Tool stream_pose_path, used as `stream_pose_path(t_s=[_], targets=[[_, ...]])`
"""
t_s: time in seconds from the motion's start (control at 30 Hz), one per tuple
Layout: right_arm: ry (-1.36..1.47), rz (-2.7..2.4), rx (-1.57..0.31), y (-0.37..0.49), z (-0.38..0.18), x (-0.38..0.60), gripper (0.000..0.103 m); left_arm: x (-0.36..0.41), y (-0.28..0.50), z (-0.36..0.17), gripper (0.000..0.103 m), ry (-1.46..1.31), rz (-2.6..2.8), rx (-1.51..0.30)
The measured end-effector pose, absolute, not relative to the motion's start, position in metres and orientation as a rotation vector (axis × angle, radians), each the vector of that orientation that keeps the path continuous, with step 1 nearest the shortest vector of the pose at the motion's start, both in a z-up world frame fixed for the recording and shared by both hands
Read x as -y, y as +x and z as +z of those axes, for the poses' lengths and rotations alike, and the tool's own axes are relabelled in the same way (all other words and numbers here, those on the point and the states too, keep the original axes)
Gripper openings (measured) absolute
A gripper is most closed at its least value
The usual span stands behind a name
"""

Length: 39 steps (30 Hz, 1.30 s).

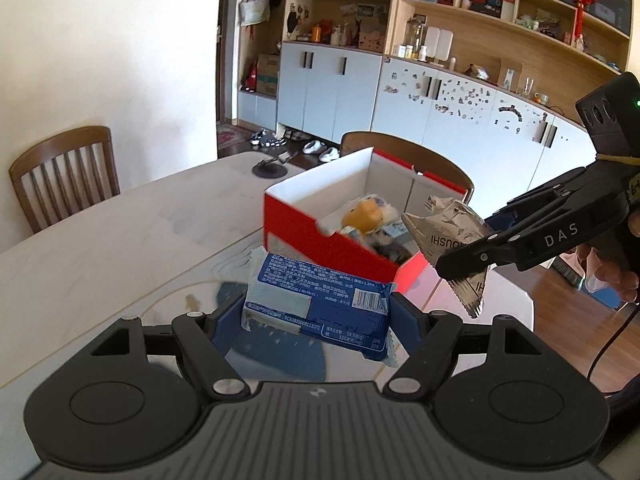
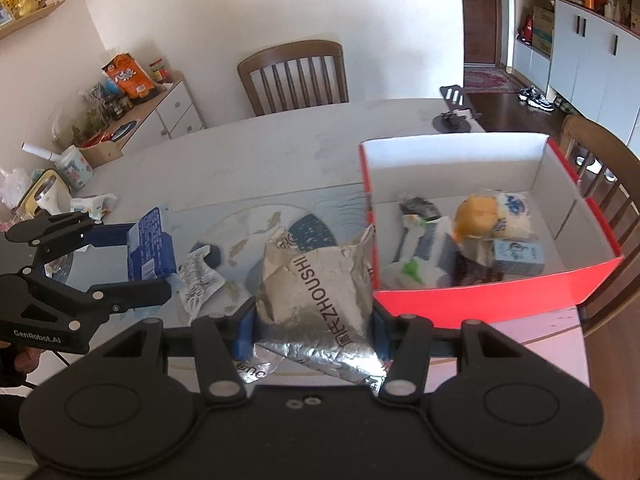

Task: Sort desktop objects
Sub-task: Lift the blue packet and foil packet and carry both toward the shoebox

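My left gripper (image 1: 318,312) is shut on a blue snack packet (image 1: 320,300) and holds it above the table, just short of the red box (image 1: 304,236). It also shows in the right wrist view (image 2: 150,246). My right gripper (image 2: 314,324) is shut on a crumpled silver foil packet (image 2: 316,288), held near the box's left wall (image 2: 472,300). The foil packet also shows in the left wrist view (image 1: 448,236). The box holds several snack packs, among them a yellow-topped one (image 2: 476,212).
A small white wrapper (image 2: 198,276) lies on the patterned mat (image 2: 256,224) between the grippers. Wooden chairs (image 2: 294,74) stand around the table. A black round stand (image 2: 452,122) sits at the far edge. A cluttered side cabinet (image 2: 120,96) is on the left.
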State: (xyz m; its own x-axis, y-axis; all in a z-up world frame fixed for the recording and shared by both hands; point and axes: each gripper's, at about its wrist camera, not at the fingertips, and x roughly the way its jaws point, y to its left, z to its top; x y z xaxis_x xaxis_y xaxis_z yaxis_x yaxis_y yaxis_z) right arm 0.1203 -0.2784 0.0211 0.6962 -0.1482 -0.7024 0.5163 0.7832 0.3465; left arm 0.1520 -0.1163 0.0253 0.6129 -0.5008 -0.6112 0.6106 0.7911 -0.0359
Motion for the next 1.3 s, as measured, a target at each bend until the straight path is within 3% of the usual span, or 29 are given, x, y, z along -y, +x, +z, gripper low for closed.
stream_pose_path(t_s=[1.3], targets=[[0.543,-0.527,-0.687,0.059,-0.009,0.437,0.054,0.290,0.228,0.019,0.076,0.309,-0.653,-0.637]])
